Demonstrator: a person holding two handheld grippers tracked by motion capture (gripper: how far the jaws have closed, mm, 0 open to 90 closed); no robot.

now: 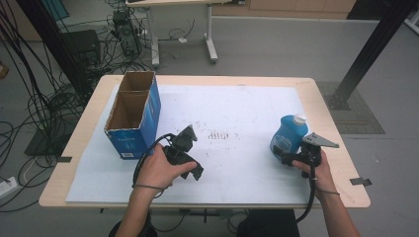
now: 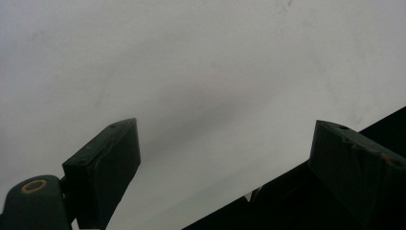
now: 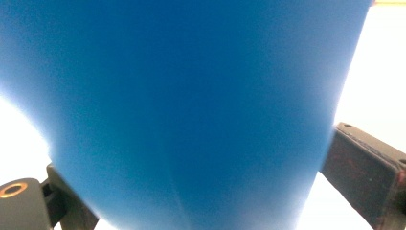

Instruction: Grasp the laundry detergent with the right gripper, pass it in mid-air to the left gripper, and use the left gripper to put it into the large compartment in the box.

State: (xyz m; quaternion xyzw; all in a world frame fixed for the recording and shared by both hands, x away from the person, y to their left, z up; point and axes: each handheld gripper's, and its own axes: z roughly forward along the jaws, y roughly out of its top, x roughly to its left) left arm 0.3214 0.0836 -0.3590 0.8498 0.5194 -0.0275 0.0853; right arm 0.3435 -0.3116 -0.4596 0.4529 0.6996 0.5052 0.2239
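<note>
Nearest the person, the left gripper (image 1: 195, 170) rests low over the white sheet (image 1: 237, 113) that covers the bench (image 1: 316, 86), near its front edge and left of centre. In the left gripper view its jaws stand wide apart with only bare sheet between them, so it holds nothing.

A little farther out on the right, the right gripper (image 1: 286, 157) has its jaws set around the lower body of the blue bottle (image 1: 288, 134). In the right gripper view the bottle's wall (image 3: 191, 105) fills the gap, with one jaw hard by each side. The jaws look pressed to it, so I judge the gripper clamped on the bottle, though the contact itself is not sharp.

The step in hand appears to be taking hold of the bottle to lift it. To do that well, the grip should stay square across the widest flat of the body and low enough to keep the bottle from tipping. The squeeze should be firm but not crushing, since a plastic wall will likely give.

The bottle stands upright near the right edge of the sheet, smooth plain blue with a pale cap on top.

Farther back on the left, an open blue cardboard box (image 1: 134, 116) with two compartments stands well apart from it.
</note>
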